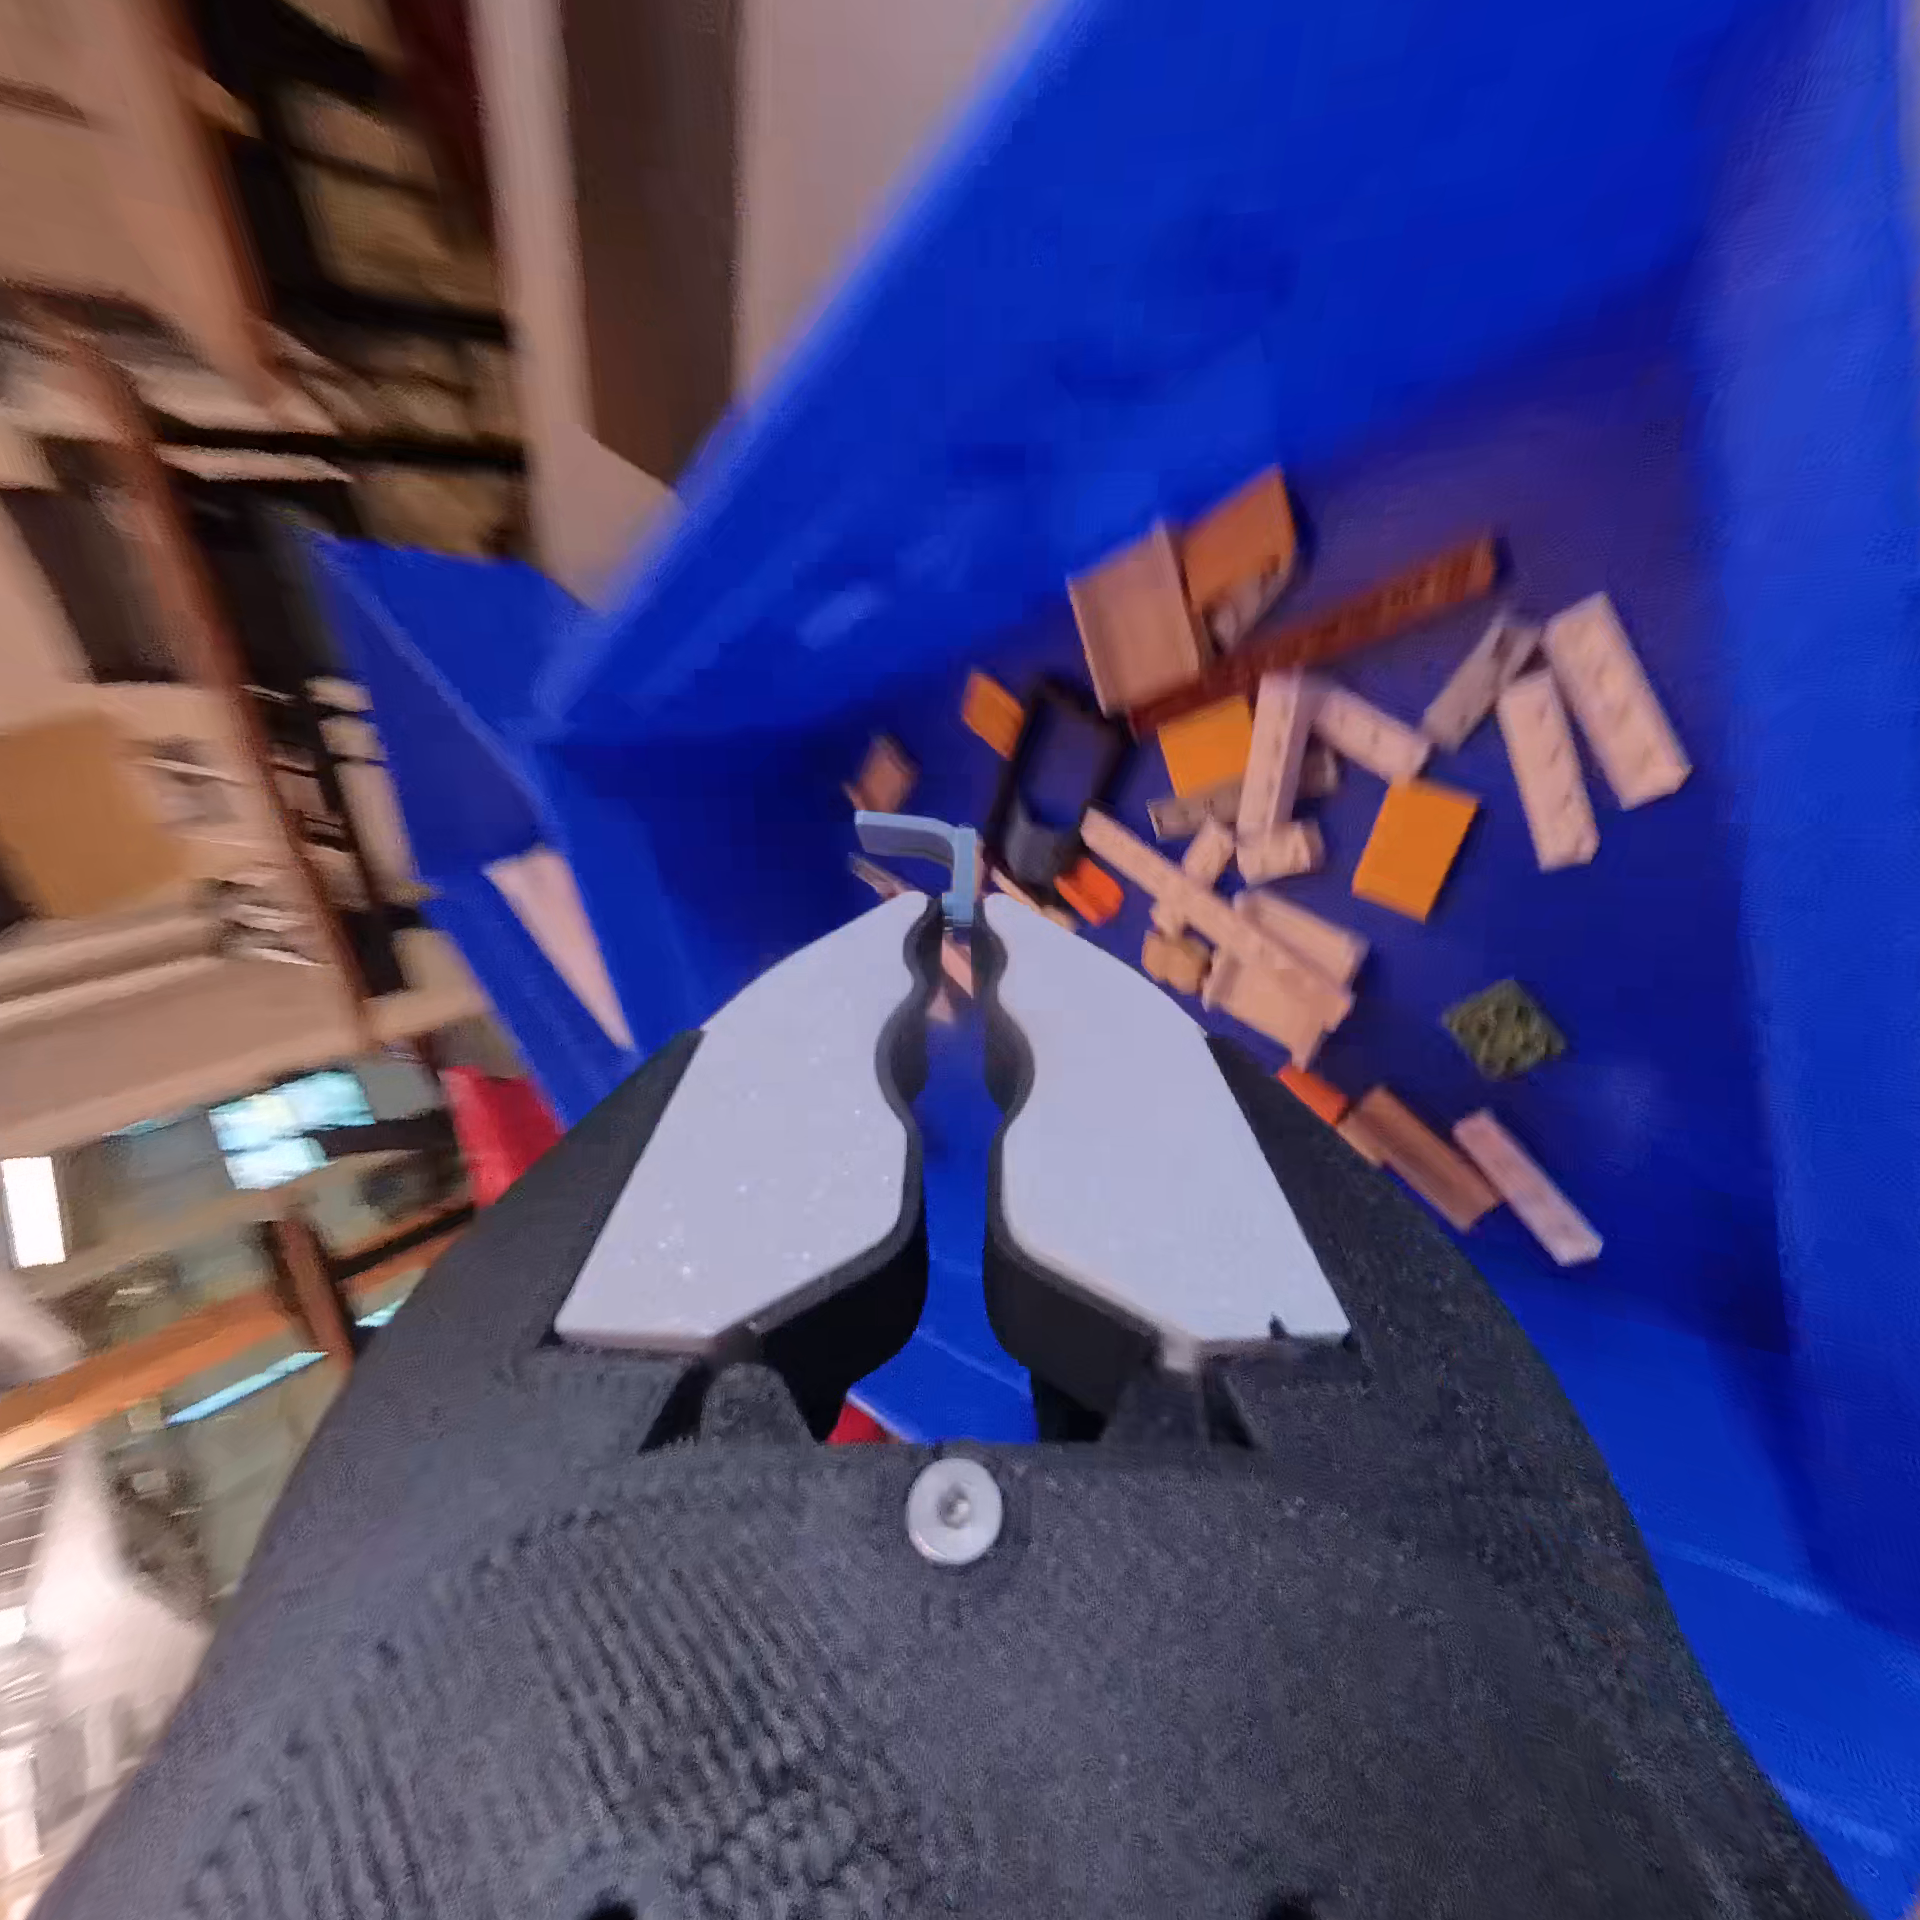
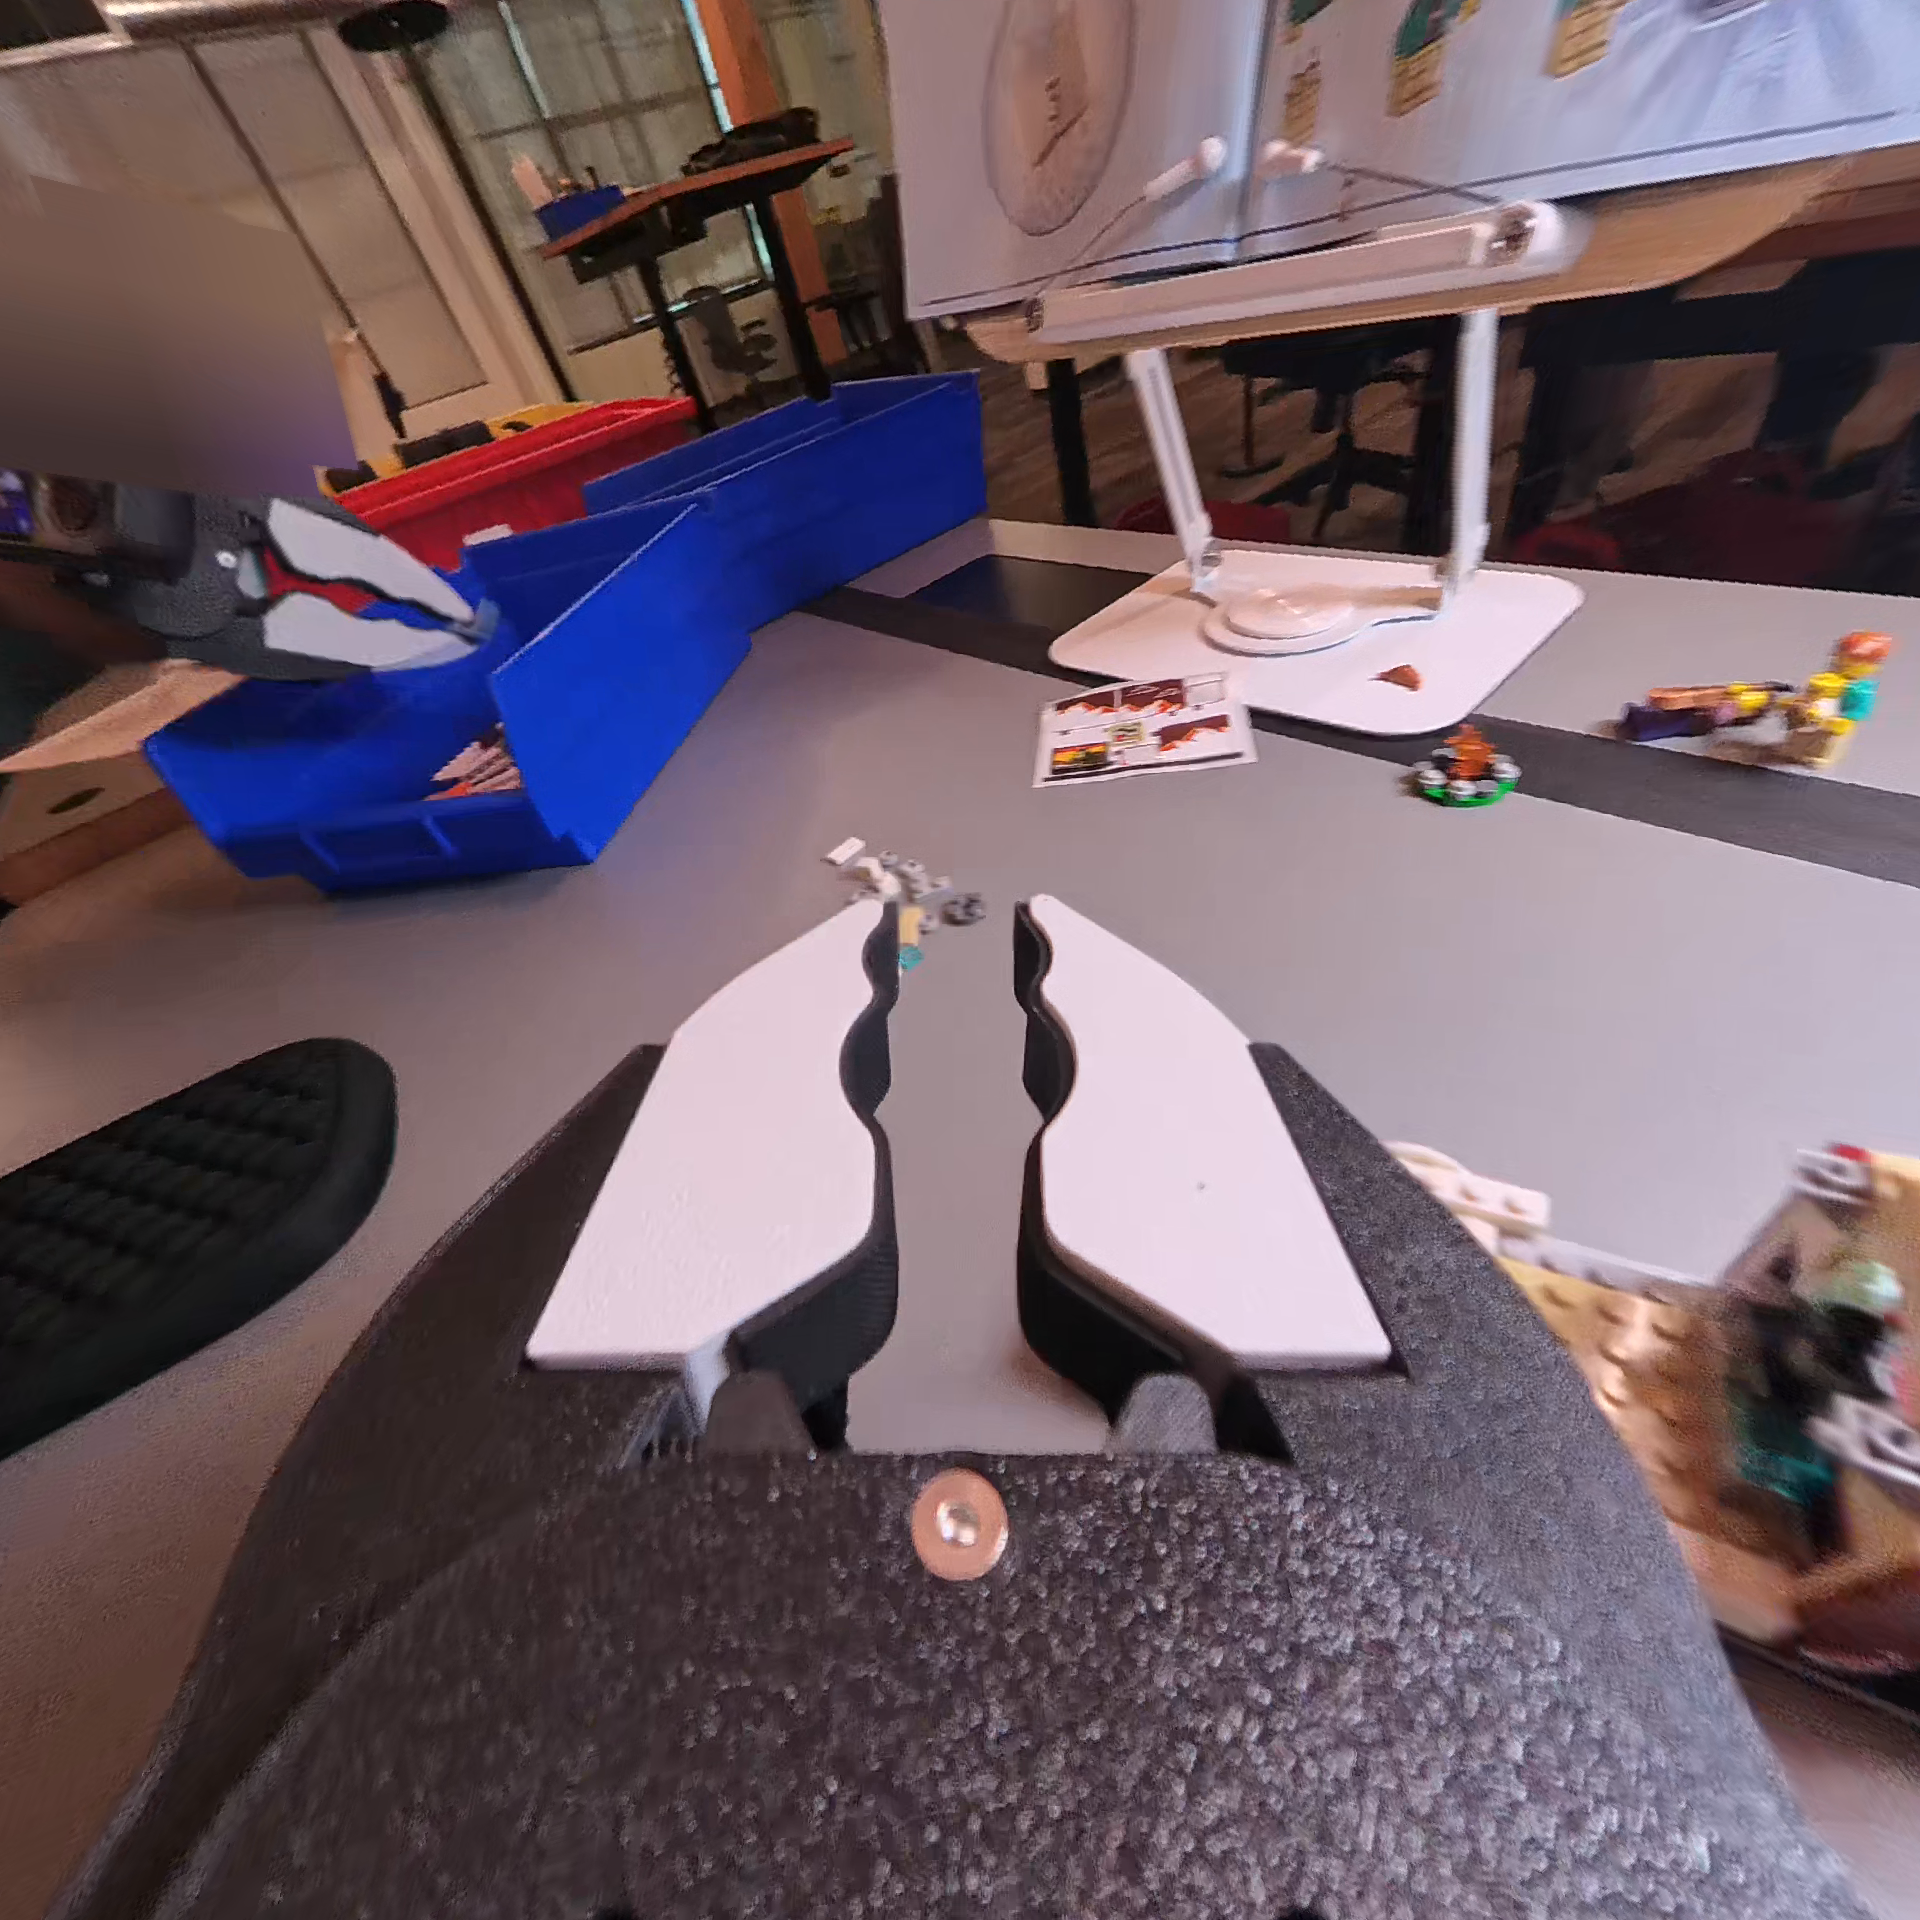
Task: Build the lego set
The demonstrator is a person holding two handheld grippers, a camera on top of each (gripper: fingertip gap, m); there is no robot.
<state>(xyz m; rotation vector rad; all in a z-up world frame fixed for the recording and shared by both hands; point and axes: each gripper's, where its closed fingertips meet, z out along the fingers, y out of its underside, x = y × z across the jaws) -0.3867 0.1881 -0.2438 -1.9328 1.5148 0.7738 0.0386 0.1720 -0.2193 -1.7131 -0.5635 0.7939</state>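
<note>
1. Over the blue bin (image 1: 1351,312), the left tongs (image 1: 958,914) pinch a small light-blue L-shaped lego piece (image 1: 920,844) at their very tips; the piece juts out beyond the tips, clear of the loose tan, orange and brown bricks (image 1: 1299,831) scattered on the bin floor below.

2. The left wrist view is smeared by motion, so the exact shape of the held piece is hard to read.

3. The right tongs (image 2: 954,914) hang spread and empty above the grey worktop (image 2: 1351,987), aimed at a small cluster of grey and white parts (image 2: 899,878) lying just beyond the tips.

4. A partly built tan model (image 2: 1714,1403) sits at the right edge of the right wrist view; an instruction sheet (image 2: 1143,732) lies farther off near the white stand (image 2: 1320,634), with a minifigure group (image 2: 1766,707) and a small green round build (image 2: 1465,774) beyond.

5. The step in hand appears to be carrying the picked piece from the bin to the build area.

6. To do it well, the grip likely needs steady pressure, since so little of the piece sits between the tips and a jolt could flick it loose.

7. A slow, level carry over the bin wall would suit, followed by setting the piece down beside the parts cluster, where the free tongs can steady it.
</note>
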